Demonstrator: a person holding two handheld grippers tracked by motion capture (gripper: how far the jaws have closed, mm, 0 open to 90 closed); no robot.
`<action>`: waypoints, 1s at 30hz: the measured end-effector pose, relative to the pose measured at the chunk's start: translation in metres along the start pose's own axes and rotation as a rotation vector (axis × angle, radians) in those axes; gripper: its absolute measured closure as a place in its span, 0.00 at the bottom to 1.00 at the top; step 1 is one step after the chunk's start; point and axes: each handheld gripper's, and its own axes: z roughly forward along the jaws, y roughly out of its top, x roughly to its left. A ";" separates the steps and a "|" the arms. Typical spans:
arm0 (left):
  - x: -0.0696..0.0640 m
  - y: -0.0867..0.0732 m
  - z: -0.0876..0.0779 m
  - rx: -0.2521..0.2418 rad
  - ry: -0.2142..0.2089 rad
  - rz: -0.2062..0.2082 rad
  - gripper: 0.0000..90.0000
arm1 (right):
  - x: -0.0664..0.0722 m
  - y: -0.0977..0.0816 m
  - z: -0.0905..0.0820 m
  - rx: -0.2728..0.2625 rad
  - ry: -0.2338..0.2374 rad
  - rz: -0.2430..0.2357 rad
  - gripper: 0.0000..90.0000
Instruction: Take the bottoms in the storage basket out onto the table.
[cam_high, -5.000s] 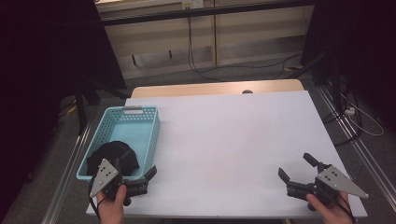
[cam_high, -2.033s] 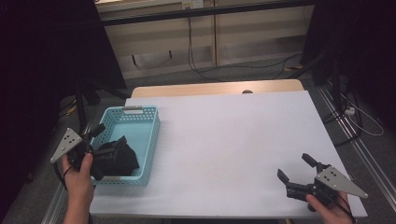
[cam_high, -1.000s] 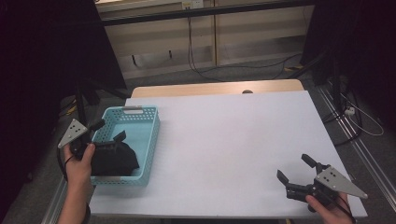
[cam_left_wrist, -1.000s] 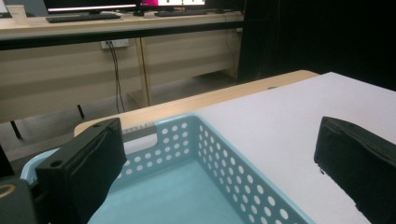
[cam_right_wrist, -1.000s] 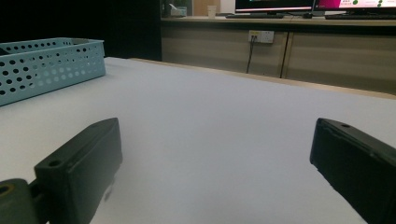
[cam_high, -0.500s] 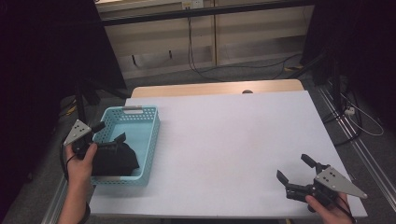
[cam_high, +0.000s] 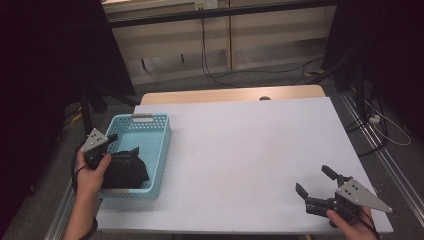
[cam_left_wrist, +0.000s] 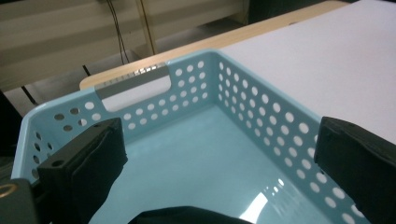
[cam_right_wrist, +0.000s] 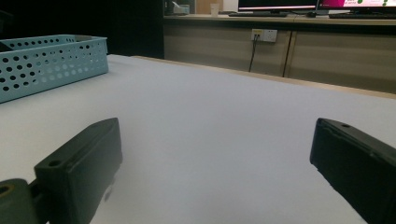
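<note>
Left gripper (cam_high: 102, 145) now over perforated plastic basket (cam_high: 150, 131), jaws released above black cloth (cam_high: 125, 170); right gripper (cam_high: 320, 192) released.

A light blue perforated basket (cam_high: 150, 150) is set at the left edge of the white table, its long sides running away from the person. A crumpled black cloth (cam_high: 126, 170) is bunched in its near end.

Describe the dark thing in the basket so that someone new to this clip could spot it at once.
At the left edge of the white table stands a light blue perforated basket. In its near end lies a crumpled black cloth, the one dark, soft thing there, beside the left gripper.
</note>
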 end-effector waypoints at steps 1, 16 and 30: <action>0.001 -0.001 0.000 0.010 0.001 0.006 0.02 | 0.000 0.000 0.000 0.000 0.000 0.001 0.02; 0.013 -0.022 0.013 0.156 0.033 -0.060 0.03 | 0.001 -0.001 0.001 0.007 0.002 0.001 0.02; 0.013 -0.033 0.037 0.375 0.022 -0.061 0.05 | 0.001 -0.001 -0.001 0.007 0.005 -0.006 0.02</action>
